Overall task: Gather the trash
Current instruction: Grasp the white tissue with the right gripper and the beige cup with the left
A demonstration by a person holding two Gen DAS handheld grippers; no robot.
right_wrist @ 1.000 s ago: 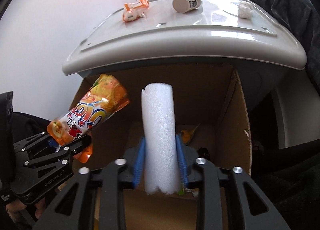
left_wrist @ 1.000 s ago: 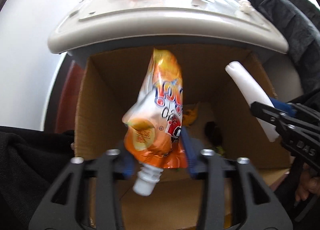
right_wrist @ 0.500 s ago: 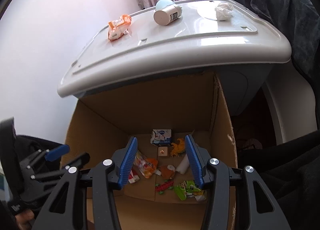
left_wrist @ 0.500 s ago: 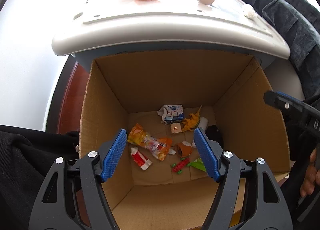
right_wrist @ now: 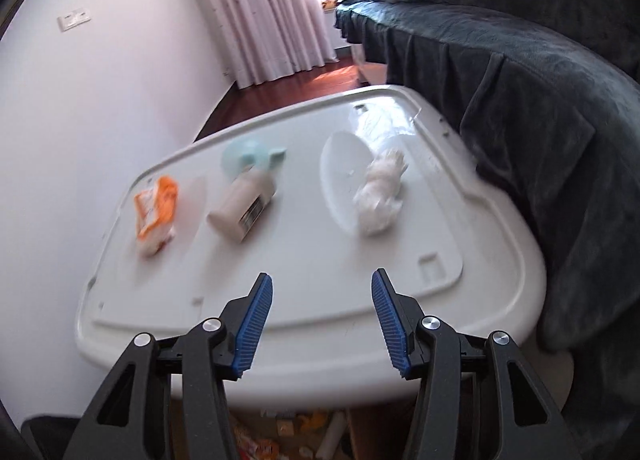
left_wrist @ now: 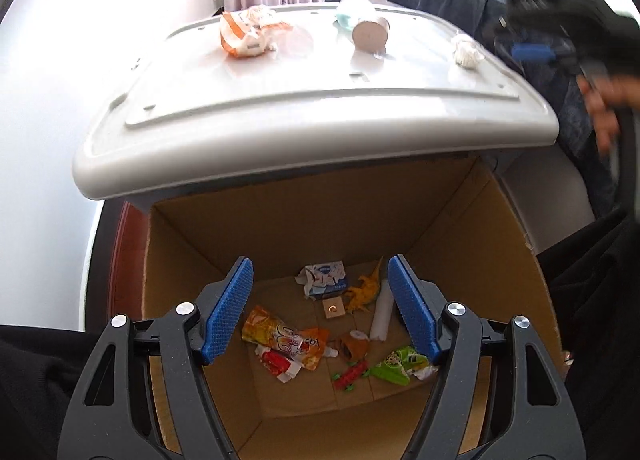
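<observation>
Three pieces of trash left on the tabletop point(right_wrist: 304, 260): orange wrapper point(right_wrist: 155, 207), bottle point(right_wrist: 244, 207), crumpled tissue point(right_wrist: 380, 196). Juice pouch point(left_wrist: 286, 342) and foam tube point(left_wrist: 380, 316) lie in the cardboard box point(left_wrist: 472, 244). Left gripper point(left_wrist: 320, 310) and right gripper point(right_wrist: 322, 324): jaws wide, empty. Next, likely: right takes the tissue.

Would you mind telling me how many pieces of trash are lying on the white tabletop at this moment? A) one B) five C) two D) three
D: the right wrist view shows three on the white tabletop: an orange wrapper, a bottle lying on its side and a crumpled white tissue; the rest is in the cardboard box.
</observation>
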